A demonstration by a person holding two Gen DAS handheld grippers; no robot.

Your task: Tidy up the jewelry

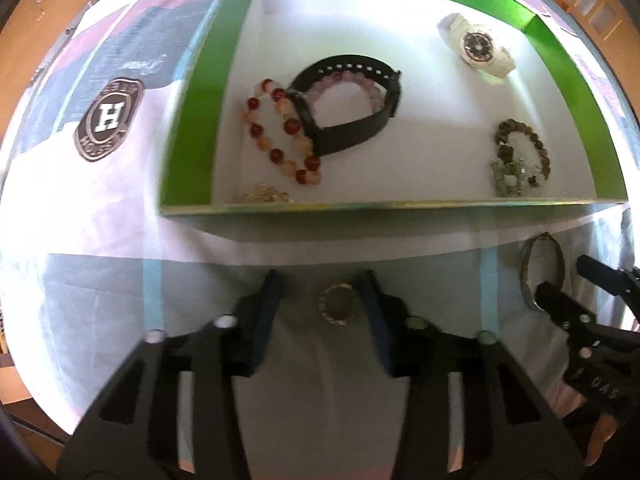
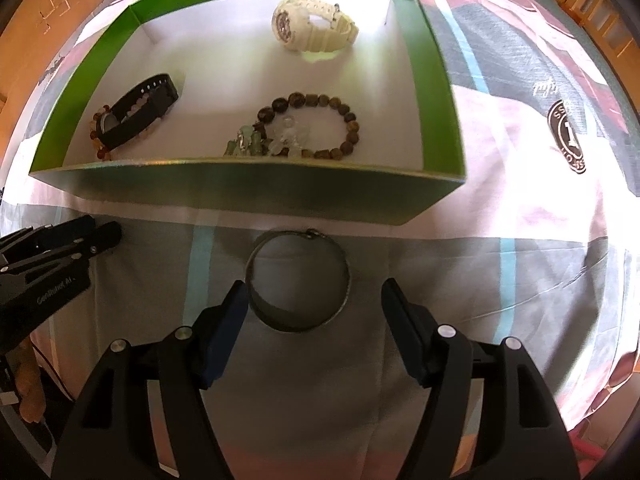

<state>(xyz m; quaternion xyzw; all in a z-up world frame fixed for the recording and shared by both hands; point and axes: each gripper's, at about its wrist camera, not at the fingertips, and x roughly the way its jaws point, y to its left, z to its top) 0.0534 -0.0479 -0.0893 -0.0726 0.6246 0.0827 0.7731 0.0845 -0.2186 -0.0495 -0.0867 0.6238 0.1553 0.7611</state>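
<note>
Patchwork bedding (image 1: 120,240) in grey, white and pink is covering the work surface, printed with a round badge bearing an H (image 1: 108,118). Wooden furniture is showing at the frame edges.

Sitting on the cloth is a green box (image 2: 248,192) with a white floor, open at the top. Lying inside it are a white watch (image 2: 312,24) toward the far wall, a black watch band (image 1: 344,108) overlapping a red and amber bead bracelet (image 1: 280,132) and a pale pink bead bracelet (image 1: 352,80), and a brown bead bracelet (image 2: 320,120) touching a cluster of green and clear beads (image 2: 256,142). A gold chain piece (image 1: 266,194) is lying against the near inner wall.

Outside the box, on the cloth, the left gripper (image 1: 324,300) is standing with its jaws spread, a small gold ring (image 1: 337,303) lying between the fingers and untouched. The right gripper (image 2: 312,308) is likewise held wide apart, a dark metal bangle (image 2: 298,280) lying between its fingertips, its rim close beside one finger; contact cannot be confirmed. The bangle is resting just in front of the box's near wall.
</note>
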